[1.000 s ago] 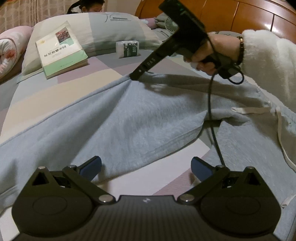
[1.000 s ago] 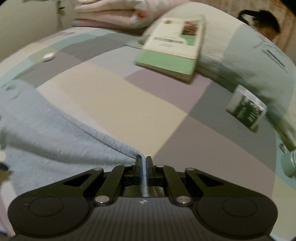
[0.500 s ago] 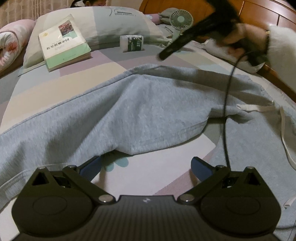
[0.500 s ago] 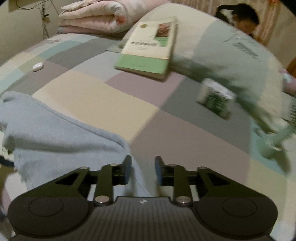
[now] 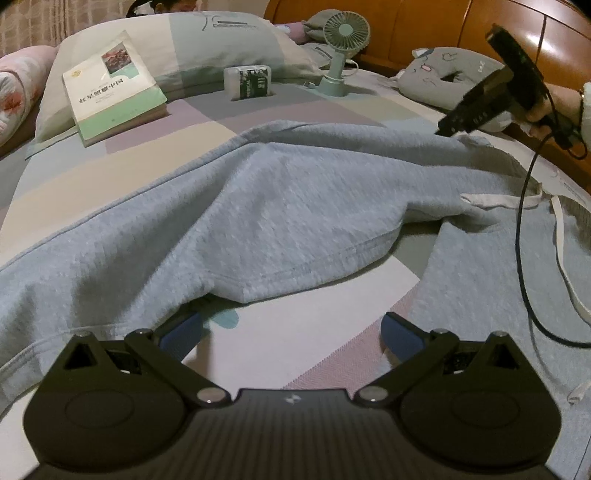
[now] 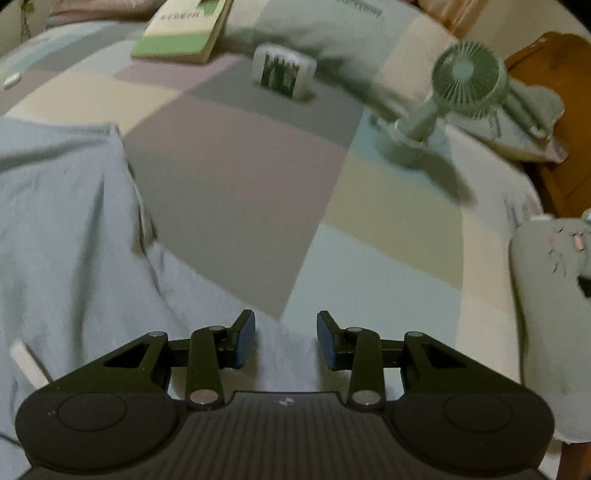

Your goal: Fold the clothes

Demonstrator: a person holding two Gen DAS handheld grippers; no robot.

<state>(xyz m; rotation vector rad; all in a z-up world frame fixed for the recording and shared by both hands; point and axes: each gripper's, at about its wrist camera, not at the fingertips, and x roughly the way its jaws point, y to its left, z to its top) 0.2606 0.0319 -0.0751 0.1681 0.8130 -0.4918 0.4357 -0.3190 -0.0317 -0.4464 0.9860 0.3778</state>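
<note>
Light grey-blue sweatpants (image 5: pixel 295 206) lie across the patchwork bed sheet, one leg thrown over toward the waistband, with a white drawstring (image 5: pixel 498 199) at the right. My left gripper (image 5: pixel 291 325) hovers open in front of the stitched hem (image 5: pixel 295 273), its left finger at the cloth's edge, holding nothing. A hand holds my right gripper (image 5: pixel 445 129) over the far right end of the pants. In the right wrist view that gripper (image 6: pixel 286 332) is open above the pants fabric (image 6: pixel 62 229), and its pads grip nothing.
A green-and-white book (image 5: pixel 114 96) leans on the pillow (image 5: pixel 221 40). A tissue pack (image 5: pixel 251 83), a small green fan (image 5: pixel 341 48) and a grey cat cushion (image 5: pixel 450 77) stand near the wooden headboard (image 5: pixel 424 26). A cable hangs from the right gripper.
The right gripper let go of the pant edge it pinched, opened, and swung right toward the waistband. The released leg now lies folded over. The left gripper stayed put.
</note>
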